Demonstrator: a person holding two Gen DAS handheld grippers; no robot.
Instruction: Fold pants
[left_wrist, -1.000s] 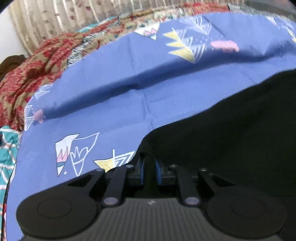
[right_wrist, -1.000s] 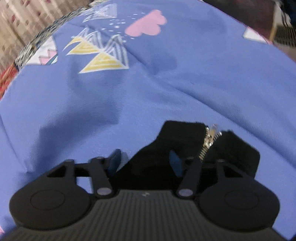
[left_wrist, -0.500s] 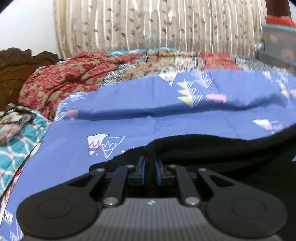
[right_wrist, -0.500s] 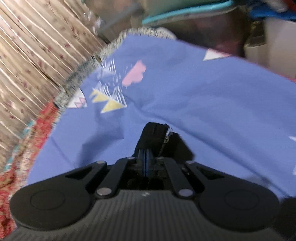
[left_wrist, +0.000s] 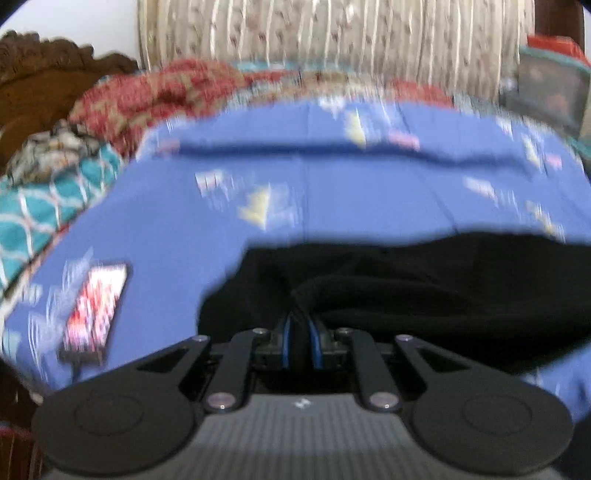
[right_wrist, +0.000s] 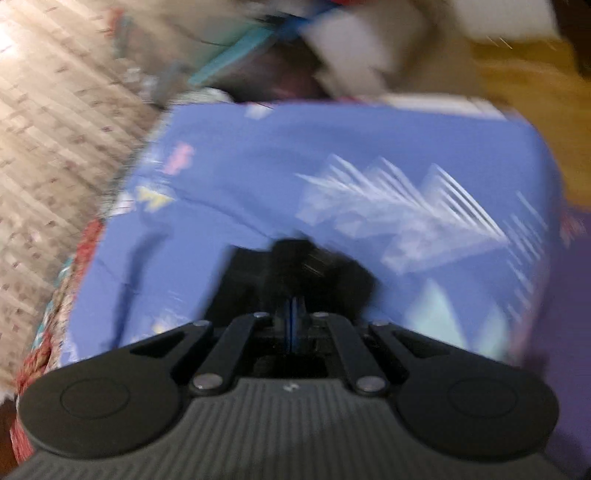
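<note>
The black pants (left_wrist: 424, 295) lie bunched on the blue patterned bedsheet (left_wrist: 332, 192), stretching to the right in the left wrist view. My left gripper (left_wrist: 301, 332) is shut on a thick fold of the pants, lifted off the sheet. In the right wrist view my right gripper (right_wrist: 293, 314) is shut on a black end of the pants (right_wrist: 306, 266), held above the sheet (right_wrist: 332, 155). Both views are blurred by motion.
A phone-like flat object (left_wrist: 96, 310) lies on the sheet at the left. A red patterned blanket (left_wrist: 155, 96) and teal cloth (left_wrist: 44, 206) sit at the bed's far left. Striped curtains (left_wrist: 332, 40) hang behind. Boxes and clutter (right_wrist: 295, 55) stand beyond the bed's end.
My right gripper closed on the pants' zipper end and lifted it. Both grippers have risen and pulled back, carrying the fabric; more of the bed and room shows now.
</note>
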